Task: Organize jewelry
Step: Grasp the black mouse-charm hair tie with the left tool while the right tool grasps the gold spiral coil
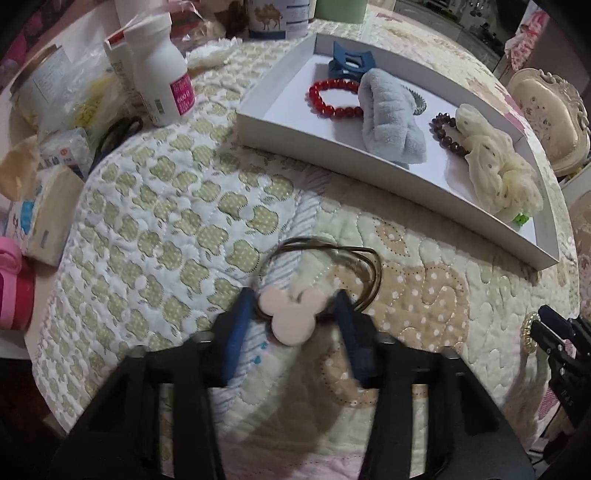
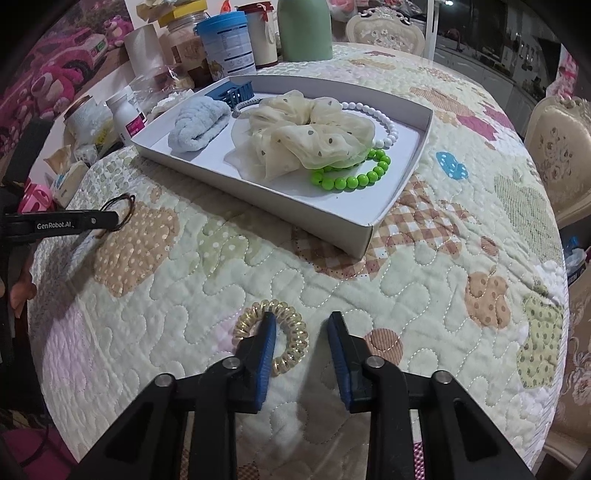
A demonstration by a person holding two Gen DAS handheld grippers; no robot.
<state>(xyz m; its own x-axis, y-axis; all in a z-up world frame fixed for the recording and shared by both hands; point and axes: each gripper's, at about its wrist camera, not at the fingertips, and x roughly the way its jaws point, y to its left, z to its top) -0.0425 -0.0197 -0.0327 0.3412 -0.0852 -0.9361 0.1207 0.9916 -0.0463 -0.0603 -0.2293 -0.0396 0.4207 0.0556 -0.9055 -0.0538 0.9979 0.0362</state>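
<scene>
A bundle of thin brown hair ties [image 1: 354, 269] with a pale pink mouse-shaped charm [image 1: 291, 317] lies on the quilt between the fingers of my open left gripper [image 1: 293, 314]. It also shows in the right wrist view [image 2: 122, 212]. A gold spiral hair tie [image 2: 271, 338] lies on the quilt; my open right gripper [image 2: 303, 332] has its left finger inside the ring. A white tray [image 2: 369, 225] holds a cream scrunchie [image 2: 295, 133], blue fluffy band [image 2: 197, 127], blue claw clip [image 2: 231, 94], green bead bracelet [image 2: 351, 177], white bead bracelet [image 2: 384, 122], red bracelet [image 1: 332, 99] and dark bead bracelet [image 1: 448, 134].
Bottles, jars and packets crowd the table's far left: a white pill bottle [image 1: 162, 81], a blue-lidded tin [image 2: 227, 42], a green bottle [image 2: 304, 29]. Scissors [image 1: 114, 136] lie beside them. Cream chairs [image 2: 557, 155] stand around the quilted table.
</scene>
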